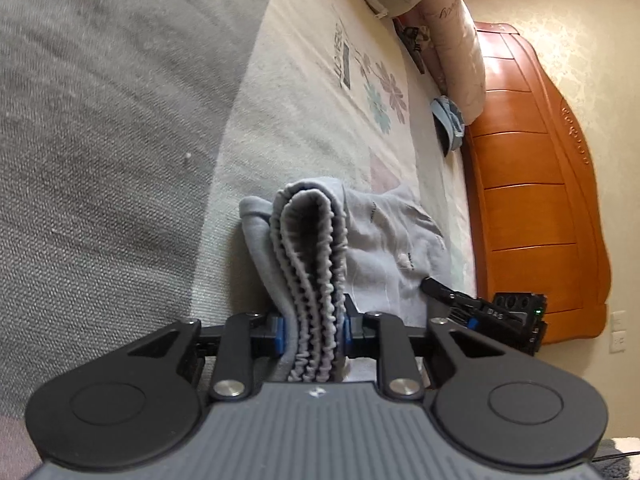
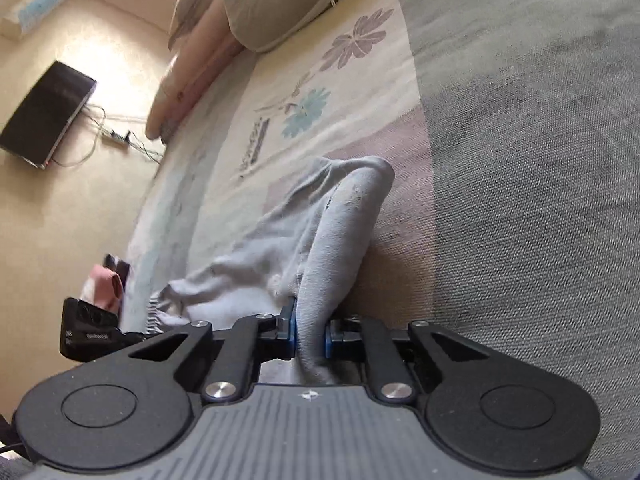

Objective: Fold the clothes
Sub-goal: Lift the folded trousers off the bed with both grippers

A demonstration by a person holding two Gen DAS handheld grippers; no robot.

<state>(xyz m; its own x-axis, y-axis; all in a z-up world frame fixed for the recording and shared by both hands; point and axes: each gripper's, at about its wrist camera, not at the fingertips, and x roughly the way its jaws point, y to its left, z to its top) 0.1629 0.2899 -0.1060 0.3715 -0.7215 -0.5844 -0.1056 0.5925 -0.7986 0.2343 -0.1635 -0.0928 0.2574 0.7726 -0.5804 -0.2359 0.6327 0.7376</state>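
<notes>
A light grey garment with a gathered elastic waistband lies bunched on the bed. My left gripper is shut on the folded waistband, which stands up between its blue pads. My right gripper is shut on another edge of the same grey garment, whose cloth rises in a ridge away from the jaws. In the left wrist view the right gripper shows at the garment's far side; in the right wrist view the left gripper shows at the lower left.
The bed carries a flower-printed sheet and a grey blanket. Pillows and a pink rolled quilt lie by the orange wooden headboard. A small blue cloth sits near it. A black screen hangs on the wall.
</notes>
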